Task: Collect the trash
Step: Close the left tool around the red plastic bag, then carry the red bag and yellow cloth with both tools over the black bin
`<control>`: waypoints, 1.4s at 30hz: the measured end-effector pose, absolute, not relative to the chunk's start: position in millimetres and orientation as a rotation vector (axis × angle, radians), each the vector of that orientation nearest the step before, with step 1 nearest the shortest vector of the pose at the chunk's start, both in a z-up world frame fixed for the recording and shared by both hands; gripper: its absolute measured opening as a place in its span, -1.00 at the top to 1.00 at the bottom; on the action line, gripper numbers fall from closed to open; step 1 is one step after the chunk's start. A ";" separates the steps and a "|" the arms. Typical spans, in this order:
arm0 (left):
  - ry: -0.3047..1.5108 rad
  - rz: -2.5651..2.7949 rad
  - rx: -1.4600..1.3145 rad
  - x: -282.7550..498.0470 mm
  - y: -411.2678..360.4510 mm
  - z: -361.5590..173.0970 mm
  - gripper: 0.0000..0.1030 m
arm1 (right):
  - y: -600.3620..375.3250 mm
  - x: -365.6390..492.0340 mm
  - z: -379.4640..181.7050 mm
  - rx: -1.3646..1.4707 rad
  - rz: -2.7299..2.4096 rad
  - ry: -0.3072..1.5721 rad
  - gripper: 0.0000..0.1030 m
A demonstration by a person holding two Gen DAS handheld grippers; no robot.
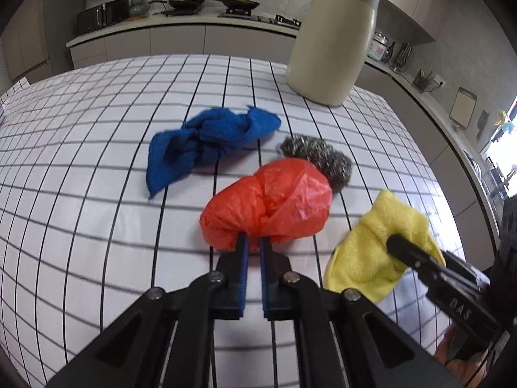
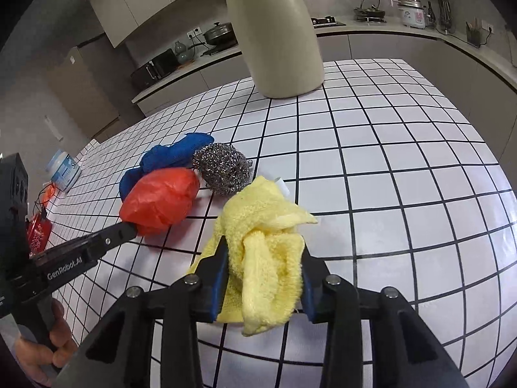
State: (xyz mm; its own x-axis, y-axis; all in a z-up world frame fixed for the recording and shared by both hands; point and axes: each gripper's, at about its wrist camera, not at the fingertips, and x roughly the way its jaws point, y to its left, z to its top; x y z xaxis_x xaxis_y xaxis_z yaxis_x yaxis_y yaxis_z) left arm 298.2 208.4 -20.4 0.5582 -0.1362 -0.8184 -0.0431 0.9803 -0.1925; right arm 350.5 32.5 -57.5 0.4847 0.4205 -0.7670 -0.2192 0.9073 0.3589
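Observation:
My left gripper (image 1: pixel 253 238) is shut on the near edge of a crumpled red plastic bag (image 1: pixel 271 203), which rests on the checked tabletop. It also shows in the right wrist view (image 2: pixel 160 203). My right gripper (image 2: pixel 263 252) is shut on a yellow cloth (image 2: pixel 265 245), bunched between its fingers; the cloth also shows in the left wrist view (image 1: pixel 384 242). A steel wool scrubber (image 1: pixel 318 156) lies just behind the bag. A blue cloth (image 1: pixel 206 145) lies crumpled to the left of the scrubber.
A tall cream bin with a grey lid (image 1: pixel 336 42) stands at the table's far right. A small white jar (image 2: pixel 63 169) and a red packet (image 2: pixel 38 231) sit at the table's left edge. Kitchen counters run behind the table.

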 end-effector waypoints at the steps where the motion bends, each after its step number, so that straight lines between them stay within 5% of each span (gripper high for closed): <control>1: 0.989 -0.059 -0.199 293.7 207.3 -20.8 0.85 | 28.7 348.3 -57.0 0.225 0.391 0.993 0.23; 5: 1.020 -0.060 -0.184 278.6 198.1 -21.1 0.79 | 16.1 340.5 -57.9 0.220 0.385 1.001 0.23; 10: 1.018 -0.053 -0.188 272.4 185.7 -13.7 0.08 | 1.8 330.9 -58.1 0.225 0.364 1.002 0.23; 18: 0.941 -0.001 -0.087 288.7 176.5 -1.0 -0.33 | -14.0 331.0 -60.7 0.267 0.347 1.017 0.06; 22: 0.965 0.003 -0.051 314.1 177.3 -17.2 -0.33 | -8.0 333.6 -62.2 0.267 0.333 1.023 -0.39; 26: 0.996 -0.007 -0.055 322.4 178.9 -36.4 -0.33 | -0.4 338.7 -66.8 0.255 0.318 1.035 -0.44; 28: 0.988 0.000 -0.091 321.1 184.8 -38.3 -0.13 | 3.2 341.2 -71.0 0.250 0.311 1.045 -0.44; 30: 0.984 0.005 -0.103 318.6 187.5 -37.8 0.00 | 5.4 341.7 -72.2 0.242 0.308 1.036 -0.29; 31: 0.981 0.008 -0.104 316.8 187.5 -37.7 0.10 | 6.5 341.8 -72.6 0.233 0.305 1.034 0.00; 34: 0.978 0.007 -0.105 307.6 184.7 -37.0 0.22 | 7.5 342.7 -72.8 0.232 0.319 1.040 0.16; 42: 0.973 -0.036 -0.175 274.1 172.7 -25.4 0.26 | 2.6 335.3 -54.4 0.229 0.344 0.991 0.19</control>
